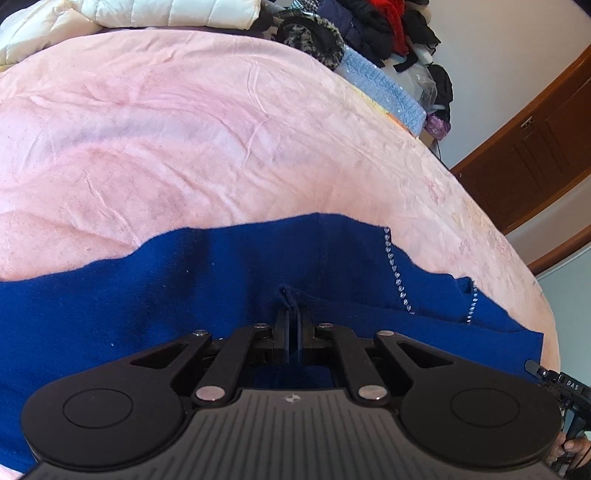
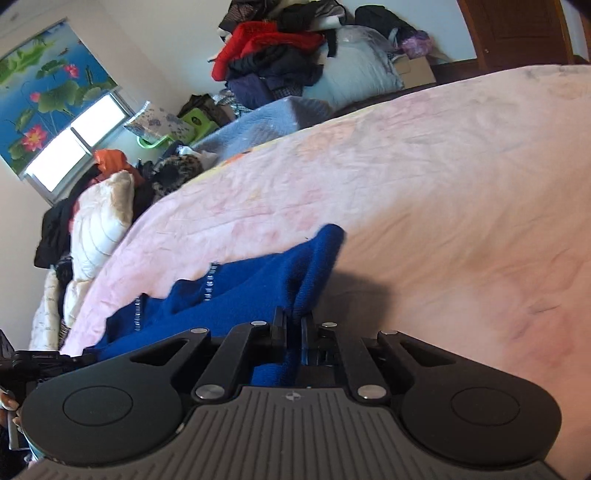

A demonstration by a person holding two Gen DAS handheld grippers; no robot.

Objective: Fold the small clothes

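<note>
The left gripper (image 1: 293,314) was clenched on a pinch of the blue garment (image 1: 184,288), its two fingers pressed close with a nub of fabric gathered at their tips. The right gripper (image 2: 293,319) likewise gripped a fold of that blue garment (image 2: 258,288), cloth bunched between its narrow fingers and rising from them in a ridge.

The garment lay spread on the near part of the pink blanket (image 1: 184,129), which served as the work surface. Lines of small rhinestones (image 1: 397,273) ran down the garment toward its right side.

Beyond the blanket's far edge sat a cream quilted jacket (image 1: 166,13), and to the right of it a heap of dark and red clothes (image 1: 373,26). Past the blanket's right edge stood a brown wooden door (image 1: 535,147). In the right wrist view, a lotus-print window blind (image 2: 48,92) hung on the wall far beyond the blanket.
</note>
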